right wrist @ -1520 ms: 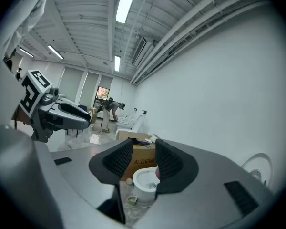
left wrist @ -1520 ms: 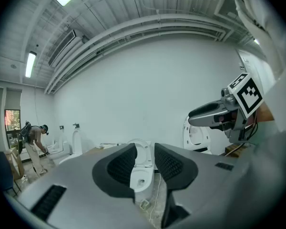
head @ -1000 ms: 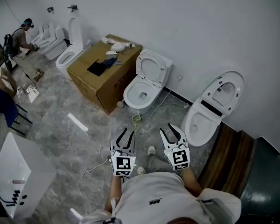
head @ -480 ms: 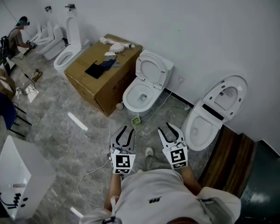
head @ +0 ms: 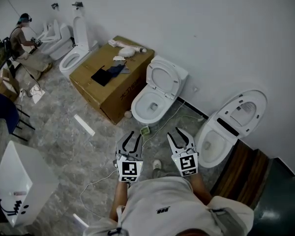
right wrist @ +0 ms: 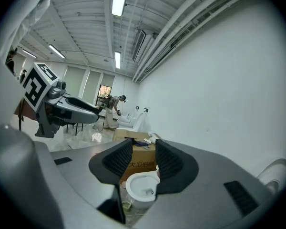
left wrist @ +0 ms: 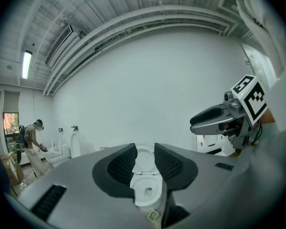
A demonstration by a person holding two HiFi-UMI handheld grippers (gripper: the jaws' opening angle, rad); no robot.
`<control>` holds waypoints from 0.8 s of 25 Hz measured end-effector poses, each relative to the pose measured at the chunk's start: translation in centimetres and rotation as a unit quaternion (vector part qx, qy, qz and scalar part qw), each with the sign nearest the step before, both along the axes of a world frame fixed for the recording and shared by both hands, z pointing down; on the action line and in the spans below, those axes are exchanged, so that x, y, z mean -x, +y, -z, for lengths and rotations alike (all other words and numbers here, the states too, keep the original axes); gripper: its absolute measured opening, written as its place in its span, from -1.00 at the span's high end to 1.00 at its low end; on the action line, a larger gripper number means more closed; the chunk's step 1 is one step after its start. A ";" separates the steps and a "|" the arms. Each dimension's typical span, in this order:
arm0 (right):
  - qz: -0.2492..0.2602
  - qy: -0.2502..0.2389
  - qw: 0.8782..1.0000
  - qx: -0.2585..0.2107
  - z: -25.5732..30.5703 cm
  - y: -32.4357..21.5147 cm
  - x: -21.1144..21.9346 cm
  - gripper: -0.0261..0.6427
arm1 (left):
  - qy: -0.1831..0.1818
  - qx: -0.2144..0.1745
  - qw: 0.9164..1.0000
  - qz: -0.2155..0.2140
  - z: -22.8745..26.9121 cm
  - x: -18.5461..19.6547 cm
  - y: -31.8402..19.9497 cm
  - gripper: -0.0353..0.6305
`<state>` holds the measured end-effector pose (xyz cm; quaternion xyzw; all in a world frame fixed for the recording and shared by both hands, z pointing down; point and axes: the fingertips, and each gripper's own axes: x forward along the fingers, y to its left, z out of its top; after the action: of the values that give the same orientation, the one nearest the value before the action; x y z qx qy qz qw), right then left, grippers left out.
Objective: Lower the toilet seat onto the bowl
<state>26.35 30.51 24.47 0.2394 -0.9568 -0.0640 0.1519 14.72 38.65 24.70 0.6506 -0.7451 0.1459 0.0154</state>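
A white toilet stands against the wall ahead of me, with its seat and lid raised upright. Both grippers hang in the air in front of my chest, well short of the toilet and touching nothing. In the head view my left gripper points at the bowl and my right gripper is beside it. The left gripper frames the toilet through a narrow slit between its jaws. My right gripper shows the bowl the same way. Both are shut and hold nothing.
A large cardboard box with loose items on top sits left of the toilet. A second toilet with its lid up stands to the right, beside a wooden step. A cable trails across the floor. A person works at more toilets far left.
The head view has shifted a little, so the toilets and box sit slightly lower and further right in it. Both grippers keep their place and jaw stance.
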 end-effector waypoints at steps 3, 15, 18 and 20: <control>0.007 -0.001 1.000 0.003 -0.3 -2.2 0.5 0.46 | -0.002 0.005 1.000 0.004 -0.3 0.2 -2.0 0.48; 0.049 0.002 0.999 -0.002 -0.3 -9.4 3.0 0.46 | -0.006 0.008 0.999 0.035 0.0 1.7 -8.9 0.48; 0.053 0.003 0.999 0.001 -0.7 -10.6 3.4 0.46 | -0.005 0.013 0.999 0.038 -0.5 1.9 -10.0 0.48; 0.054 0.003 0.999 0.005 -1.1 -11.4 3.7 0.46 | -0.006 0.015 0.999 0.039 -0.8 2.2 -10.6 0.48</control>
<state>22.66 19.15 25.52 0.1869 -0.9681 -0.0684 0.1519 12.47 28.01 25.49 0.6196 -0.7679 0.1603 0.0271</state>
